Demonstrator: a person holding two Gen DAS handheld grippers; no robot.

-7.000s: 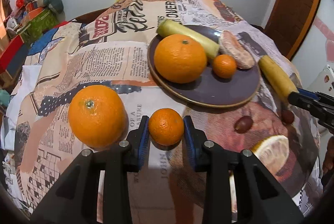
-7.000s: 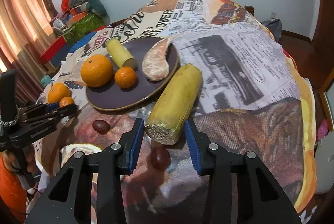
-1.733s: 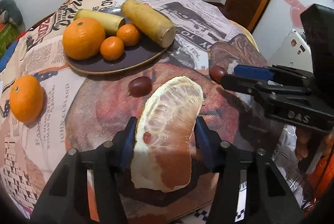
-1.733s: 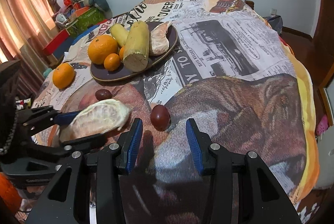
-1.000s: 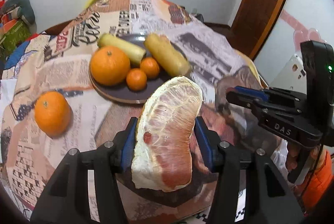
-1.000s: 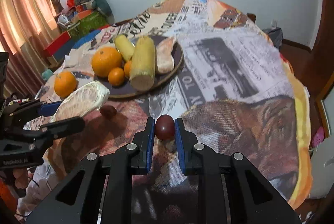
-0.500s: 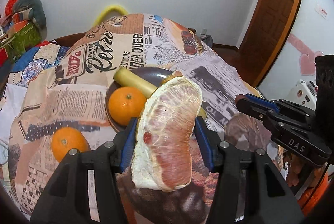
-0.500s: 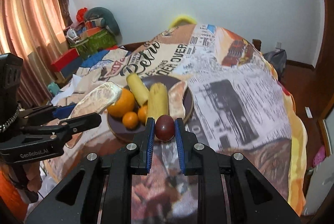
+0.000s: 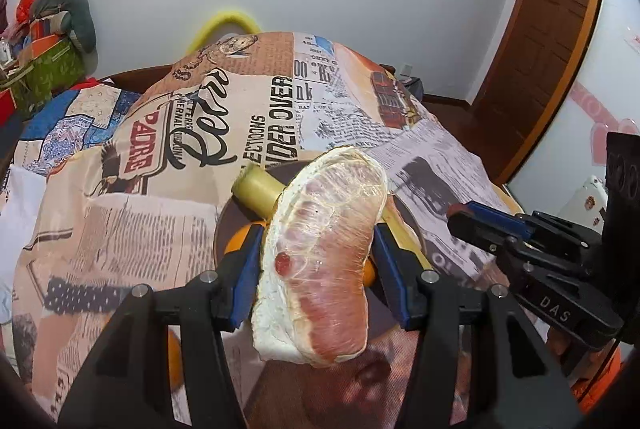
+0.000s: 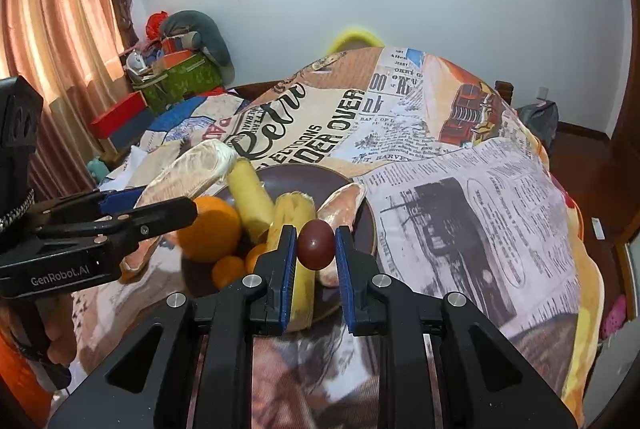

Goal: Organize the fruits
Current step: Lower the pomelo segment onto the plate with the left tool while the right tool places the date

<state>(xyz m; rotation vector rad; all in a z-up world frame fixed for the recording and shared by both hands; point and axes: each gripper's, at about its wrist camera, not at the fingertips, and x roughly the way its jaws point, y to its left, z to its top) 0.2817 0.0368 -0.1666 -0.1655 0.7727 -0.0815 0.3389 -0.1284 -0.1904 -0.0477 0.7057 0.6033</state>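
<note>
At centre frame of each wrist view, a soft, tearable pomelo segment (image 9: 320,253) is clamped broadside by the left gripper (image 9: 318,257), a small firm, slippery plum (image 10: 315,245) by the right gripper (image 10: 316,249), above the plate (image 10: 304,177).

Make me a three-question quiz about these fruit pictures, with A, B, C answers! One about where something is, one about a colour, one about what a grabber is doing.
1. Where is the big orange?
A. on the dark plate
B. on the floor
C. inside the green box

2. What colour is the small round fruit in the right gripper?
A. bright green
B. dark red
C. white

3. What is the left gripper doing?
A. hanging open with nothing in it
B. squeezing a spoon
C. shut on a peeled pomelo segment

Answers: 1 A, the orange sits on the plate beside the yellow sticks. 2 B, it looks dark reddish-brown between the blue pads. 3 C, both pads press the pink and white segment's sides.
</note>
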